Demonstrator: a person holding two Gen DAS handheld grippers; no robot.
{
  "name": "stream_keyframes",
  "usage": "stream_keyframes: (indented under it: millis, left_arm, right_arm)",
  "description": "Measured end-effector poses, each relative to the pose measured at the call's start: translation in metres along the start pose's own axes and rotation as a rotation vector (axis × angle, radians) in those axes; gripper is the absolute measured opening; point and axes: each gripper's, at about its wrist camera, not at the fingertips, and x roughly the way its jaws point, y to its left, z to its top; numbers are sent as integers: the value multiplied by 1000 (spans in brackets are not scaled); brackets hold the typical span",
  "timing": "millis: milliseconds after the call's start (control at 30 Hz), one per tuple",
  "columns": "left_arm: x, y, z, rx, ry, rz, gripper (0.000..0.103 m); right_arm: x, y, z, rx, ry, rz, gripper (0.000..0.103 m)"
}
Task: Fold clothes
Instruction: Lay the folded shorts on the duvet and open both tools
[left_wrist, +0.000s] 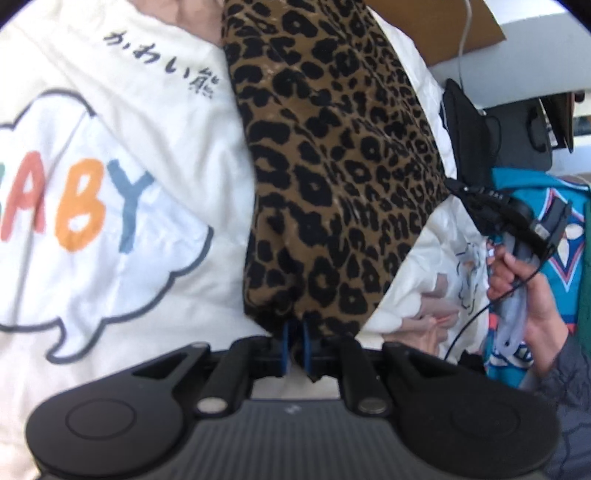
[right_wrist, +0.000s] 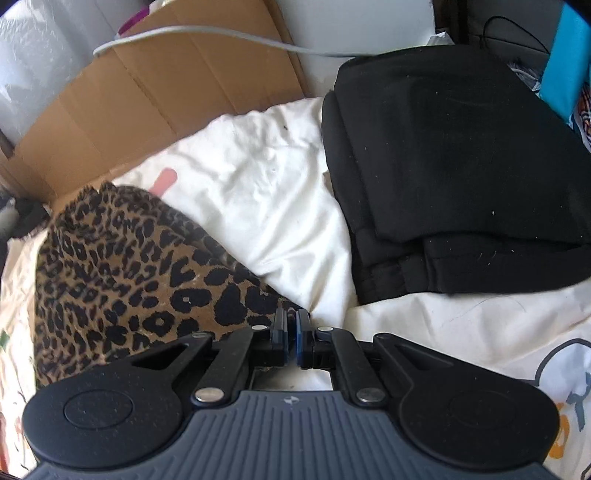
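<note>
A folded leopard-print garment (left_wrist: 332, 166) lies on a white sheet printed with "BABY" (left_wrist: 92, 206). The near edge of the garment drapes over my left gripper (left_wrist: 295, 341), whose blue pads stand close together with the cloth pinched between them. In the right wrist view the same leopard-print garment (right_wrist: 129, 266) spreads to the left. Its pointed corner ends between the tips of my right gripper (right_wrist: 292, 325), which is shut on it. The left wrist view shows the right gripper (left_wrist: 456, 184) at the garment's right edge, held by a hand (left_wrist: 528, 291).
A folded black garment (right_wrist: 461, 166) lies on the white sheet (right_wrist: 258, 192) to the right. Flattened cardboard (right_wrist: 147, 103) with a grey cable (right_wrist: 221, 35) across it lies behind. A teal patterned cloth (left_wrist: 569, 236) is at the far right.
</note>
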Motion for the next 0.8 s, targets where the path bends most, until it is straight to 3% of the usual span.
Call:
stream_keyframes:
  millis: [100,200,700,800]
  left_arm:
    - [-18,-7,6,45,-2,51,29]
    - [-35,-15,17,44,-17,79,30]
    - [-61,-140,150,105,-152,235,32]
    - [-54,-161,175,106,-188,249,36]
  right_arm:
    - [-10,-4,2,24,-16,14,8]
    - [-21,-9,1,55,-44,28,17]
    - [-39,-13,-7,89,-131,152,18]
    - [-38,-15,-9,82,-134,154,23]
